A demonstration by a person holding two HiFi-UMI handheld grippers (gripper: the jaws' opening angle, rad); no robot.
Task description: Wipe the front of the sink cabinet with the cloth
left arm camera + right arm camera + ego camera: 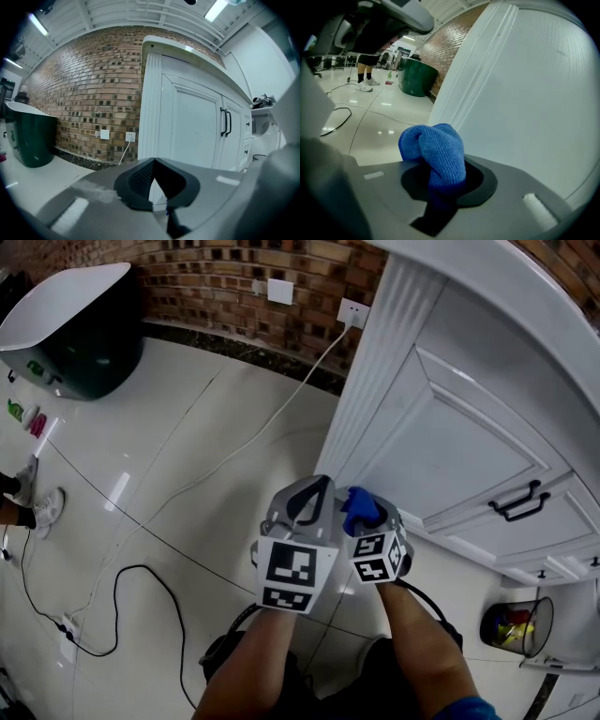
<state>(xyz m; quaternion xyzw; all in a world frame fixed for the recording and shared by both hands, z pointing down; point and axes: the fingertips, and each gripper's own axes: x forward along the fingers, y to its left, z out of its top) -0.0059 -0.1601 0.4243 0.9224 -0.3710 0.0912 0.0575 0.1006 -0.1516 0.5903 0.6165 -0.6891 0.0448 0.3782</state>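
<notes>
Facing one sink cabinet (450,446): right claw (364,514) around one cloth (436,150), left claw (152,182) closed.

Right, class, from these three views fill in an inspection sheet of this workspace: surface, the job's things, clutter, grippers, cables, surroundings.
Surface: white cabinet front, panelled doors shut, black handles; no marks seen.
Job's things: blue cloth, bunched, close to the cabinet's corner; contact not clear.
Clutter: mesh bin with coloured contents beside the cabinet; small green and pink items on the floor.
Grippers: left hand-held gripper shut, empty; right hand-held gripper shut on the cloth.
Cables: white cable from the wall socket across the floor; black cable looping on the floor.
Surroundings: brick wall, glossy tiled floor, green bin with a white lid.
</notes>
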